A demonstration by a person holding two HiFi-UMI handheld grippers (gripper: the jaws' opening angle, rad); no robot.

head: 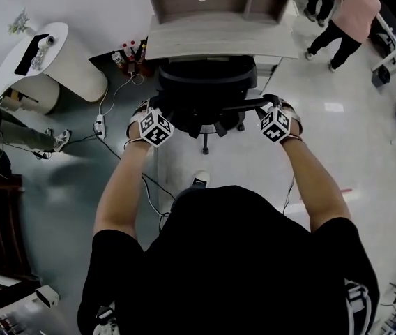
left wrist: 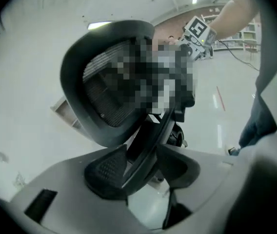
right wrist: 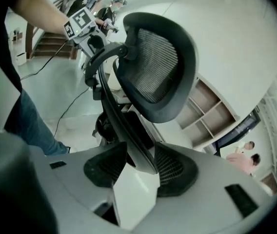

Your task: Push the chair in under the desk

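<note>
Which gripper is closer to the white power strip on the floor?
Left. The left gripper is on the chair at the side toward the power strip; the right gripper is on the far side, farther away.

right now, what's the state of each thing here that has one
chair: upright, backrest close to the front edge of the desk
left claw: around the chair's back frame, grip unclear
right claw: closed on the back frame
</note>
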